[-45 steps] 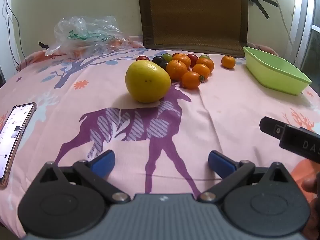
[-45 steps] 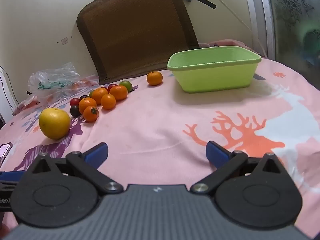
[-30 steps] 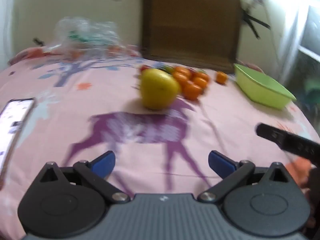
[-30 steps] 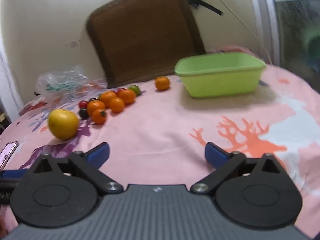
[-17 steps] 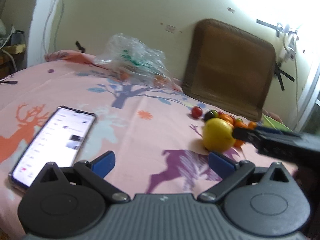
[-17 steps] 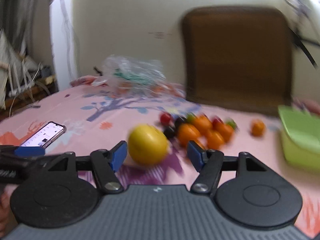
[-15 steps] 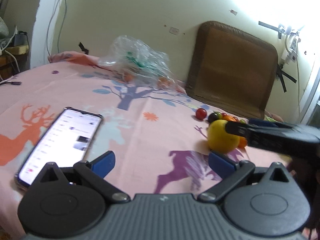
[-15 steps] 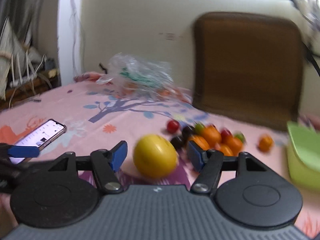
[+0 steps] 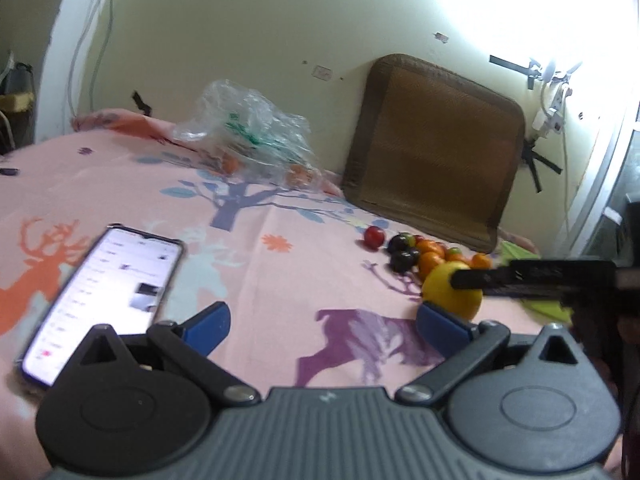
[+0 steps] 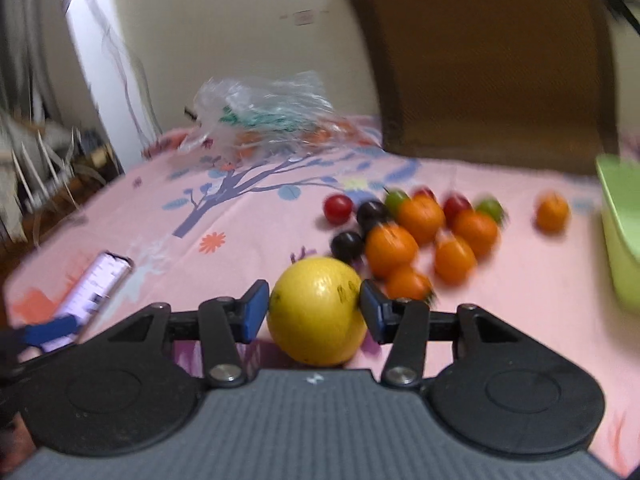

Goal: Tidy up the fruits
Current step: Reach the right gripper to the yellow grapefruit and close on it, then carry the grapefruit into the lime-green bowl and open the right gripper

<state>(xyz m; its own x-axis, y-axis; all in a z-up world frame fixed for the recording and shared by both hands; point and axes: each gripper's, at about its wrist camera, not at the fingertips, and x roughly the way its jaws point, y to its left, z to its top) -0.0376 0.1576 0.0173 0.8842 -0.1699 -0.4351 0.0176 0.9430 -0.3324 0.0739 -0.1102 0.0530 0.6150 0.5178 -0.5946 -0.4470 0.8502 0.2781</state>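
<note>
Right tongs [image 10: 314, 312] swung across from the green plastic tub [image 10: 620, 236] side, now bracketing the big round yellow citrus [image 10: 316, 312] on the pink bed sheet [image 10: 240, 208], blue pads touching its flanks; lift likely next. Left tongs [image 9: 320, 324] wide, empty.

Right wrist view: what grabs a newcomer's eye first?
The big yellow fruit, dead centre between the right gripper's blue pads, which flank it closely on both sides. Behind it, a cluster of small orange, red, dark and green fruits lies on the pink deer-print cloth. A green tub sits at the right edge.
</note>
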